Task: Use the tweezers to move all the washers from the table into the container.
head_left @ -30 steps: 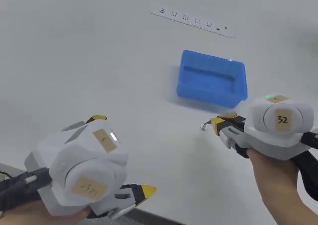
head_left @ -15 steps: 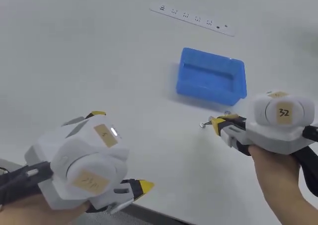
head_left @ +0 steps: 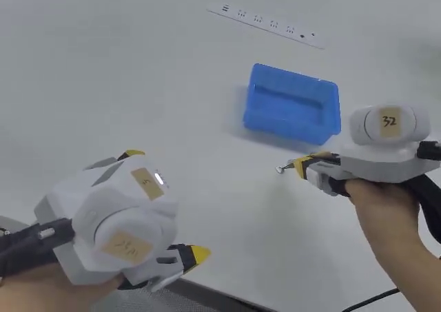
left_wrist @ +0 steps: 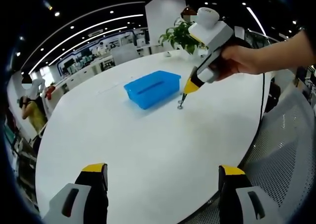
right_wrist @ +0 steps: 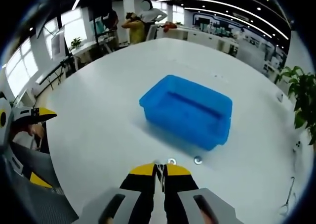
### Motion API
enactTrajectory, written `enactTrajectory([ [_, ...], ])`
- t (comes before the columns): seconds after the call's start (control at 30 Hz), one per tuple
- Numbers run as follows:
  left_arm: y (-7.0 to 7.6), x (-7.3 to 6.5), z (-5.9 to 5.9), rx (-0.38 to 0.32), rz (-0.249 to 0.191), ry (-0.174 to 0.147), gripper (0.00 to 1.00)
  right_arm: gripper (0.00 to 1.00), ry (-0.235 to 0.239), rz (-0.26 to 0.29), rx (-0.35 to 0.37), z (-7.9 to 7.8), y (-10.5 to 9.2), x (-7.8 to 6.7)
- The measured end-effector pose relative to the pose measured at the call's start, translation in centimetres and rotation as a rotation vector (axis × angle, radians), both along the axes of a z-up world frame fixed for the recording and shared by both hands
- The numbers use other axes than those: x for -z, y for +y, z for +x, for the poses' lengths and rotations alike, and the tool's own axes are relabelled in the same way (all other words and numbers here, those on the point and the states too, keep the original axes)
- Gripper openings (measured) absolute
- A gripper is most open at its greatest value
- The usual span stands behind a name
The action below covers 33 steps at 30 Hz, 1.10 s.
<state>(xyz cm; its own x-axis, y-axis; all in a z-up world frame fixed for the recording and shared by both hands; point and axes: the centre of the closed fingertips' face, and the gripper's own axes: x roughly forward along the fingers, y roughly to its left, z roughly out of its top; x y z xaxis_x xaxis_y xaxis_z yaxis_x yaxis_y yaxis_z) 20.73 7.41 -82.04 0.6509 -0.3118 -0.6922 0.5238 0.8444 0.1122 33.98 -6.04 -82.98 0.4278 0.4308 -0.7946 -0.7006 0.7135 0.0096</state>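
Metal washer (right_wrist: 171, 161), beyond right gripper (right_wrist: 160, 166) jaws' tweezers (right_wrist: 161, 174)

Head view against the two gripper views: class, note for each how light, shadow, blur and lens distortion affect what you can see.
Head view: soft, even light nearly washes out the white table, and the blue container casts only a faint shadow. Right gripper view: the fisheye bows the table's edge, yet two washers read clearly beside the container's shadow. Left gripper view: the same bowing, with the container crisp.

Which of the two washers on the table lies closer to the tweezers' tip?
The left washer in the right gripper view, just beyond the tweezers; the other washer lies farther right.
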Motion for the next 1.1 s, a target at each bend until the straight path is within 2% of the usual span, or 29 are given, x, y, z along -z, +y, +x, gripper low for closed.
enactTrajectory([
  [0.1, 0.0, 0.0, 0.0, -0.001, 0.001, 0.003, 0.95, 0.02, 0.007, -0.016, -0.007, -0.1, -0.3, -0.2],
  [0.2, 0.0, 0.1, 0.0, 0.000, 0.002, 0.004, 0.95, 0.02, 0.055, -0.014, -0.015, -0.9, -0.5, 0.0],
  [0.4, -0.1, 0.2, -0.2, 0.008, 0.010, 0.011, 0.95, 0.02, 0.065, -0.020, -0.017, -1.2, -0.8, 0.5],
  [0.6, 0.0, 0.3, -0.2, 0.011, 0.018, 0.015, 0.95, 0.02, 0.014, 0.009, -0.028, -1.0, -0.2, 0.6],
  [0.73, 0.0, 0.4, -0.2, 0.008, 0.023, 0.018, 0.95, 0.01, -0.061, 0.046, -0.006, -1.3, -0.2, 0.5],
  [0.93, -0.1, 0.5, -0.3, 0.012, 0.019, 0.026, 0.95, 0.02, -0.064, 0.070, 0.015, -0.7, -0.5, 0.5],
  [1.1, -0.1, 0.6, -0.3, 0.015, 0.019, 0.030, 0.95, 0.02, -0.061, 0.096, 0.023, 0.0, -0.1, -0.1],
])
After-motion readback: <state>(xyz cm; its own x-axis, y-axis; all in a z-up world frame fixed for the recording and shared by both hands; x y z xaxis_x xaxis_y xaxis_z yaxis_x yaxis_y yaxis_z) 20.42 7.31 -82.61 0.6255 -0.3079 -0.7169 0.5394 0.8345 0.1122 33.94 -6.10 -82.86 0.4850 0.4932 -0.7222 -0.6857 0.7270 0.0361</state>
